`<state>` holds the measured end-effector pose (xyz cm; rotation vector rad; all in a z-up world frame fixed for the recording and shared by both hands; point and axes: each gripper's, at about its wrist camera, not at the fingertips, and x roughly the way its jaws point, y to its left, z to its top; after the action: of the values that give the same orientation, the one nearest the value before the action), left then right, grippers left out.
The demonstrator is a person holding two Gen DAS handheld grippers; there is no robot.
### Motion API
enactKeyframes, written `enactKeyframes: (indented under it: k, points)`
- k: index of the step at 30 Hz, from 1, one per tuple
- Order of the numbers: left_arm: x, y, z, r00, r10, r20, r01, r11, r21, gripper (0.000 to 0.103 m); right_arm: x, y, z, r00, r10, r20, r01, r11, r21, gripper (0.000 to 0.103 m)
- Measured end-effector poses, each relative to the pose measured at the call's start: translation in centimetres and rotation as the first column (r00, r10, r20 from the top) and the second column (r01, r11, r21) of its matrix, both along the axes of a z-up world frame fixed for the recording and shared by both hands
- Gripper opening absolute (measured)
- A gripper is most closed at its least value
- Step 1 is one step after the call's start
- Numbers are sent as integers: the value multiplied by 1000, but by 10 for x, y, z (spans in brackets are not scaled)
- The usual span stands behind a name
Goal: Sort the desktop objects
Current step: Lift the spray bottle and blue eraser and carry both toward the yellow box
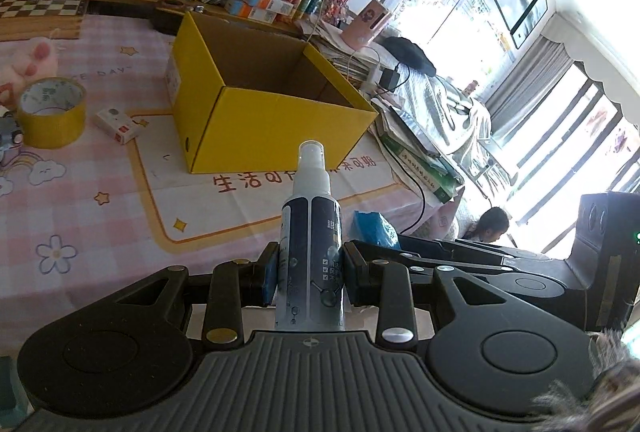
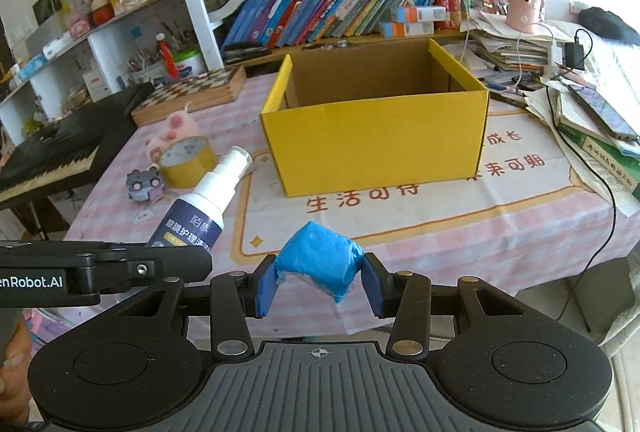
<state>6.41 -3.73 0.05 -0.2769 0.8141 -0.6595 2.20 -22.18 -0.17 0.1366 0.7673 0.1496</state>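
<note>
My left gripper [image 1: 310,274] is shut on a dark-labelled spray bottle [image 1: 310,228] with a white neck and clear cap, held upright above the near part of the table. My right gripper [image 2: 320,282] is shut on a crumpled blue packet [image 2: 318,260]. That packet [image 1: 374,228] also shows just right of the bottle in the left wrist view, and the bottle [image 2: 204,208] leans at the left of the right wrist view. An open yellow cardboard box [image 1: 256,100] [image 2: 376,136] stands ahead of both grippers; what shows of its inside is bare.
A roll of yellow tape [image 1: 52,116] [image 2: 186,162], a small white box [image 1: 118,124], a pink paw plush [image 2: 174,132] and a grey toy [image 2: 142,186] lie left of the box. A chessboard [image 2: 192,94], bookshelves, paper stacks [image 2: 592,128] and cables ring the pink tablecloth [image 1: 80,216].
</note>
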Motion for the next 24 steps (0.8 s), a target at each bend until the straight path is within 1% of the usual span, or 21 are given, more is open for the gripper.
enactKeyframes:
  k: [11,24]
  points:
    - [17,-21,0,1000,-10,-9,10,1000,7,30,17,-21,-2,1000,0,-20,0,1000,10,45]
    - [43,-49,-4,1000,10,-22,-10,1000,1,30,48,-43,-5,998,41,-40,-41,999,-2,45]
